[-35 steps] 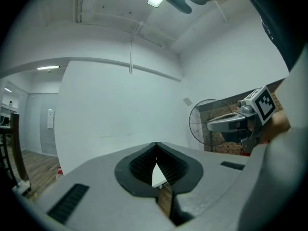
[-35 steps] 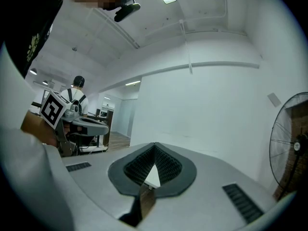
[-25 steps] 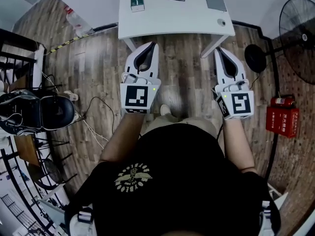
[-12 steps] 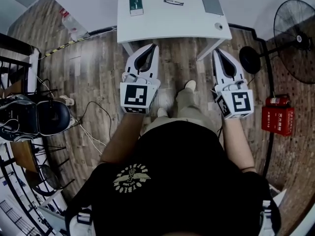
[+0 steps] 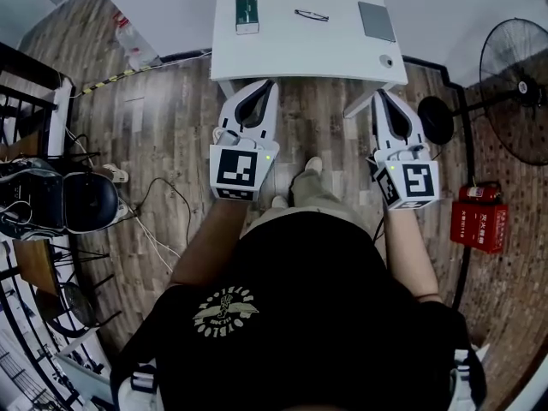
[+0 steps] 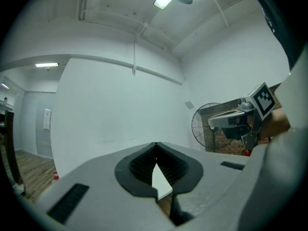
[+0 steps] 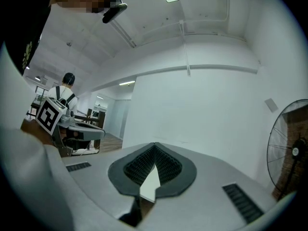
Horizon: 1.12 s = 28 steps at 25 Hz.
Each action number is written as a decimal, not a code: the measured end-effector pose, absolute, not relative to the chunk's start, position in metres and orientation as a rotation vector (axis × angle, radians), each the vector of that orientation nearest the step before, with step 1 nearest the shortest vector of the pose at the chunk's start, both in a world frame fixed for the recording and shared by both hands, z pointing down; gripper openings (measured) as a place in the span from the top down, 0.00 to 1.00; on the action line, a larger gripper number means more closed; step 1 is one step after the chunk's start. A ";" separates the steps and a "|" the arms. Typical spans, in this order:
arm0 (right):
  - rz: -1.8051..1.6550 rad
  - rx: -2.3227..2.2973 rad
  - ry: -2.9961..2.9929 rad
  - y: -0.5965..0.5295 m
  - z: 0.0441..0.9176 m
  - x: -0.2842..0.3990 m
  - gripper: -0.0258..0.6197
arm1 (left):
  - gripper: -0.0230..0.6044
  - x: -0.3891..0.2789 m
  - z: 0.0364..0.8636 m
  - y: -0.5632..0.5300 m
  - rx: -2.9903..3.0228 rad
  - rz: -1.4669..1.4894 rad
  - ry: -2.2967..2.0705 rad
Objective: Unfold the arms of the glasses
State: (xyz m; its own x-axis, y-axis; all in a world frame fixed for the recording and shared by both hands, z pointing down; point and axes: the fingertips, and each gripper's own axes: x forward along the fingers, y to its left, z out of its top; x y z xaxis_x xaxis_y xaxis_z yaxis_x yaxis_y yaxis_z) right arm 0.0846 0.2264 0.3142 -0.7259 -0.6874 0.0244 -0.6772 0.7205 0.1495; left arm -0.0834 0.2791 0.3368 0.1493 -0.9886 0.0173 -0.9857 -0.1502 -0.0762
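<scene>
Resting on table [image 5: 282, 50], glasses [image 5: 312, 14], left tool [image 5: 266, 84], right tool [image 5: 378, 95] closed, empty

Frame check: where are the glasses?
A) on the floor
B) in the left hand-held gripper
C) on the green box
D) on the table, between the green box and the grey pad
D: the glasses lie on the white table between the green box and the grey pad.

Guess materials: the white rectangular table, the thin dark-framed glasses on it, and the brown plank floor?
The white rectangular table has a smooth, matt white top with no grain, so it is likely laminate or painted board. The thin dark-framed glasses have a slim dark frame, perhaps metal wire, but are too small to be sure. The brown plank floor shows grain and plank seams: wood or wood-look laminate.
</scene>
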 end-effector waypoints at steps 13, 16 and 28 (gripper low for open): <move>-0.195 1.096 -2.895 0.190 0.325 0.075 0.96 | 0.95 -0.088 0.356 0.244 -2.336 -0.193 2.052; -0.183 1.083 -2.897 0.175 0.330 0.073 0.96 | 0.95 -0.091 0.358 0.229 -2.327 -0.210 2.063; -0.114 1.033 -2.876 0.102 0.353 0.067 0.96 | 0.95 -0.091 0.377 0.155 -2.358 -0.238 2.089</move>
State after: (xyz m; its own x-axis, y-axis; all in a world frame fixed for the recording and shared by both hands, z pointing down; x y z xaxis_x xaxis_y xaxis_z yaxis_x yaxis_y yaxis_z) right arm 0.0669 0.1022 0.3534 -0.7688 -0.6372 0.0534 -0.6310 0.7695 0.0980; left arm -0.0910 0.1552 0.3772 0.1140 -0.9857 0.1240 -0.9884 -0.1252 -0.0865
